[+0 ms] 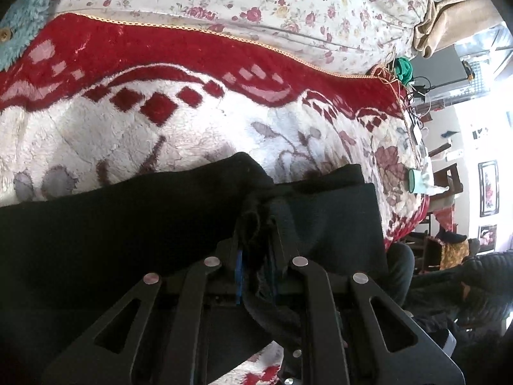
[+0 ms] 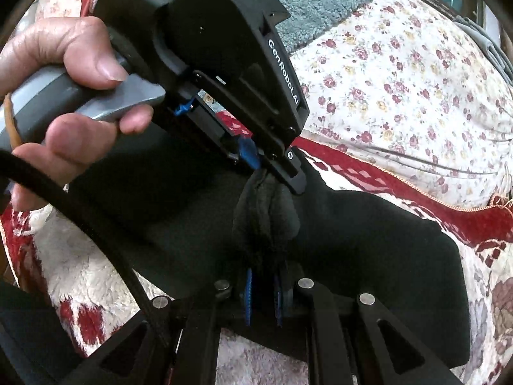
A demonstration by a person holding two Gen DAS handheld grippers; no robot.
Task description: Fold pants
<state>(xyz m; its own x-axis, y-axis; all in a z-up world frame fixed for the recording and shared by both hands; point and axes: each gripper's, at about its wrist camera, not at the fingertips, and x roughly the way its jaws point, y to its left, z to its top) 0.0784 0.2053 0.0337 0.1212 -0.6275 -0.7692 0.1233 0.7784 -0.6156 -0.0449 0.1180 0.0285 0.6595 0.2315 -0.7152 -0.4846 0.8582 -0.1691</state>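
Note:
The black pants (image 1: 128,224) lie on a red and white plush blanket (image 1: 160,122) on a bed. My left gripper (image 1: 256,224) is shut on a bunched fold of the pants. In the right wrist view the pants (image 2: 368,240) spread to the right, and my right gripper (image 2: 264,266) is shut on a bunch of the same black cloth. The left gripper (image 2: 275,173) shows there too, held by a hand (image 2: 64,96), pinching the cloth just beyond my right fingers. The two grippers are very close together.
A floral quilt (image 1: 288,9) and a teal fleece (image 1: 25,25) lie at the far side of the bed. A tan cloth (image 1: 449,22) sits at the far right. The bed edge, a side table with cables (image 1: 416,102) and a seated person (image 1: 465,288) are at the right.

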